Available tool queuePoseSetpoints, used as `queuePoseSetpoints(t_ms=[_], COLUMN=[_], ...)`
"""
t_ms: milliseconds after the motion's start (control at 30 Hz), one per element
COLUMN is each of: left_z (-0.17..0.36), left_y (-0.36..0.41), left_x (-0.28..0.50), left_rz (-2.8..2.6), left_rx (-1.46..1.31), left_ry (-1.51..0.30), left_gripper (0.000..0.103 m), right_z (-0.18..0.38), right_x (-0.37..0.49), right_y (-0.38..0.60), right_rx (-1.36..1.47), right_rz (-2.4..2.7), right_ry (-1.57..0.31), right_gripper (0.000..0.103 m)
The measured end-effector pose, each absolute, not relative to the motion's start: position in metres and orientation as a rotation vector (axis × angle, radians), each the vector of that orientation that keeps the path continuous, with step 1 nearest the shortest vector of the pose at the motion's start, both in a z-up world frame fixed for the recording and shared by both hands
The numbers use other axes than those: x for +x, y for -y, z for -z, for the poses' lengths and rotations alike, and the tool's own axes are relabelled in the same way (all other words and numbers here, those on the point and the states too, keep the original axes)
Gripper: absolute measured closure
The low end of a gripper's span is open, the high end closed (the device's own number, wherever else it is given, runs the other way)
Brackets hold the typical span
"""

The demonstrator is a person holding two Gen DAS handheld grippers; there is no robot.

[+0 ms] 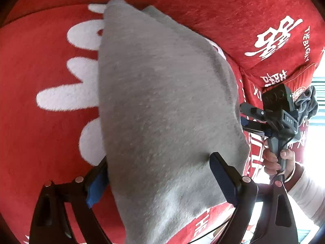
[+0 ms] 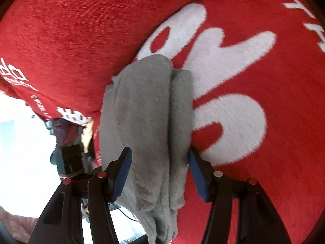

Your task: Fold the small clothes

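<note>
A grey fleece garment (image 1: pixel 162 101) lies folded lengthwise on a red cushion with white lettering (image 1: pixel 40 81). It runs between the open fingers of my left gripper (image 1: pixel 158 174), whose blue pads stand on either side of the cloth. In the right wrist view the same garment (image 2: pixel 146 111) shows as two thick folded layers lying between the open fingers of my right gripper (image 2: pixel 160 162). Neither gripper pinches the cloth. My right gripper (image 1: pixel 254 120), held by a hand, also shows at the right of the left wrist view.
The red sofa backrest (image 1: pixel 223 10) rises behind the garment. A dark grey cloth (image 1: pixel 306 103) lies at the far right. The other gripper's body (image 2: pixel 71 158) shows at lower left in the right wrist view, with bright floor beyond the cushion edge.
</note>
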State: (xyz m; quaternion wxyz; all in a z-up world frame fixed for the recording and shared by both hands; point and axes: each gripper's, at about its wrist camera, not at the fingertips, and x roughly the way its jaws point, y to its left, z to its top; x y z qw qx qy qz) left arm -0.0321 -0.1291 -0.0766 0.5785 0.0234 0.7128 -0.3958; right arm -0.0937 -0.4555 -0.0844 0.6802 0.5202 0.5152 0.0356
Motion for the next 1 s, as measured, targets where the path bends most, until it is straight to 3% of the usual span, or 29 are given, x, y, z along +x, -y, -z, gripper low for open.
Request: queuePoseSetpoints(t_ms=[233,300,400,467,733,1000], left_z=[0.080,0.075,0.061,0.053,0.007,-0.029], left_y=[0.127,0.126,0.120,0.112,0.075,-0.010], left_x=[-0.029,-0.033,-0.035,-0.032,-0.038,-0.038], left_rz=[0.897,0.867,0.874,0.887,0.974,0.968], left_rx=[0.031,0.076,0.065,0.025,-0.026,-0.032], left_ry=[-1.635,-1.596,-1.553,-1.546,-1.488,-1.436], left_gripper=[0.013,0.031,0.051,0.054,0.055,0.055], right_z=[0.098,0.101,0.095,0.086,0.039,0.005], right_x=[-0.068,-0.068,-0.073,-0.075,-0.075,-0.069], right_y=[0.440,0.440,0.437,0.433,0.396,0.332], right_rx=[1.193,1.224,1.252,1.266,1.289,1.270], right_rz=[-0.170,-0.120,-0.092,-0.086,-0.155,-0.218], right_ry=[-1.142,-1.157,-1.143,-1.117,-1.052,-1.029], right_gripper=[0.041,0.056,0.068,0.070,0.074,0.074])
